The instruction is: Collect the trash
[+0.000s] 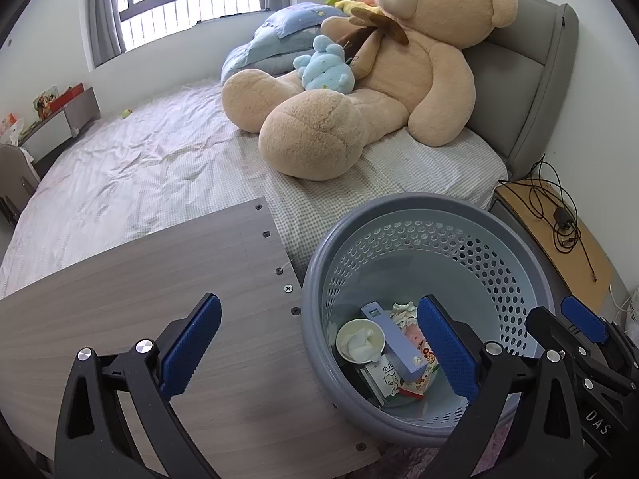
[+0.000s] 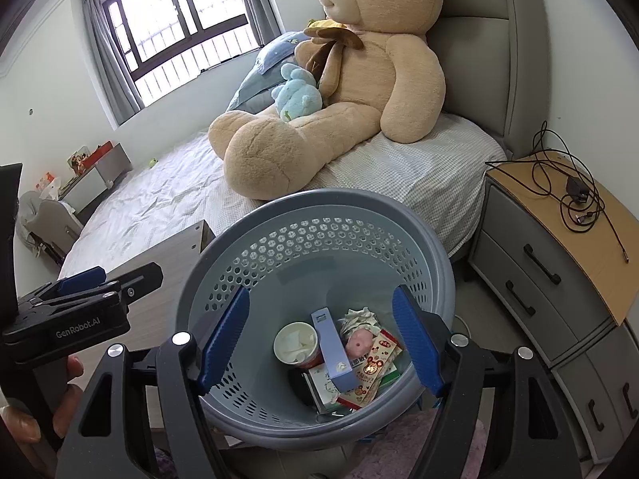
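Observation:
A grey-blue perforated waste basket [image 1: 515, 247] [image 2: 223, 247] stands on the floor beside the bed. Inside it lie a paper cup [image 1: 359, 339] [image 2: 296, 342], a long blue box [image 1: 393, 337] [image 2: 331, 349], snack wrappers [image 2: 373, 363] and crumpled paper [image 2: 359, 315]. My left gripper [image 1: 319, 345] is open and empty, straddling the edge of a wooden board [image 1: 139, 279] and the basket rim. My right gripper [image 2: 319, 337] is open and empty above the basket's mouth. The right gripper also shows at the right of the left wrist view [image 1: 587, 319], and the left gripper shows in the right wrist view [image 2: 92, 283].
A bed [image 1: 159, 159] with a large teddy bear [image 1: 379, 80] [image 2: 359, 80] lies behind the basket. A nightstand [image 2: 559, 247] with a tangled black cable [image 2: 575, 187] stands to the right. A pink rug [image 2: 419, 447] lies under the basket.

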### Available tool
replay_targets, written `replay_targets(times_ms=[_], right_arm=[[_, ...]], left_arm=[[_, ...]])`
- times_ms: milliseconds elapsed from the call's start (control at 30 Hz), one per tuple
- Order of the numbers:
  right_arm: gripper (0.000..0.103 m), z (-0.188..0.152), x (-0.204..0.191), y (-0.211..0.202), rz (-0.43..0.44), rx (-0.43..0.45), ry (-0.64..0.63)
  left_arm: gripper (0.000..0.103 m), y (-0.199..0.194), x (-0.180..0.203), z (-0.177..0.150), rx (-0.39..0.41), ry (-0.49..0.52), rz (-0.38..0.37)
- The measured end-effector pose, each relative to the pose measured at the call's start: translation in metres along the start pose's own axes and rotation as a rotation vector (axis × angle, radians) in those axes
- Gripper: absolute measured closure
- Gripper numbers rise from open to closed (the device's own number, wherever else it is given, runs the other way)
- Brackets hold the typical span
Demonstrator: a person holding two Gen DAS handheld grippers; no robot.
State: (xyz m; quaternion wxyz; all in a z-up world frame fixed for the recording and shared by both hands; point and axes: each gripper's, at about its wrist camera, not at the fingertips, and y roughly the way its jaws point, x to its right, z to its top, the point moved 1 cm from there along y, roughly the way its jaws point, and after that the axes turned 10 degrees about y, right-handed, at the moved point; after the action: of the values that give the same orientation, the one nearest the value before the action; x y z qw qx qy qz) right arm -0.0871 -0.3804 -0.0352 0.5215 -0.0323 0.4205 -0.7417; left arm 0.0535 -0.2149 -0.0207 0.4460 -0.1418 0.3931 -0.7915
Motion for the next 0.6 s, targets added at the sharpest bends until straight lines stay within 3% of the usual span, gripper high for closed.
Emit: replay_targets(times_ms=[600], right_arm=[[0.031,-0.0003,-0.0027,0.0026,-0.001,-0.007,-0.002]], left_arm=[[0.006,0.0023,0.0015,-0.0018,-0.011,0.003,0.008]])
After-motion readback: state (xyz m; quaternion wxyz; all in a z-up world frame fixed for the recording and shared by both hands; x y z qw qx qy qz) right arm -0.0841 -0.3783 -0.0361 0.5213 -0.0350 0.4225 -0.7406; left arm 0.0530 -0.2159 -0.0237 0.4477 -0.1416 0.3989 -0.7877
